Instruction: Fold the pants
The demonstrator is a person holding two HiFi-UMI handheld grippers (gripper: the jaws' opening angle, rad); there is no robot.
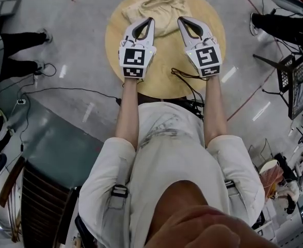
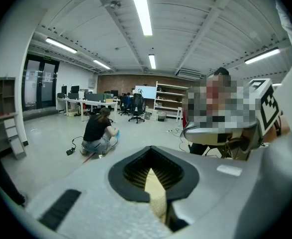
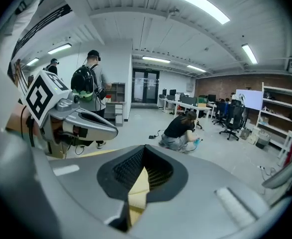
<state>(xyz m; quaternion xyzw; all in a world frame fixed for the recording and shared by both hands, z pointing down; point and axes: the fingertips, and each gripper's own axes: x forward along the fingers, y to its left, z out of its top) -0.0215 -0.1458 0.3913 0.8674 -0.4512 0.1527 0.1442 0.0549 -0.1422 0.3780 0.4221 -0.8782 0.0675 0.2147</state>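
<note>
Beige pants [image 1: 159, 9] lie bunched on the round wooden table [image 1: 115, 50], their cloth clamped tight in both the left gripper [image 1: 150, 20] and right gripper [image 1: 180, 20]; so thin a pinch could slip mid-fold.

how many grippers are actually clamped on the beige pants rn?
2. The left gripper pinches the crumpled beige cloth pants on their left side; the right gripper pinches their right side. Cloth shows between both pairs of jaws.

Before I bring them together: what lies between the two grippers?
In the head view, the pants span the gap between the left gripper and right gripper, with bare table nearer the person.
</note>
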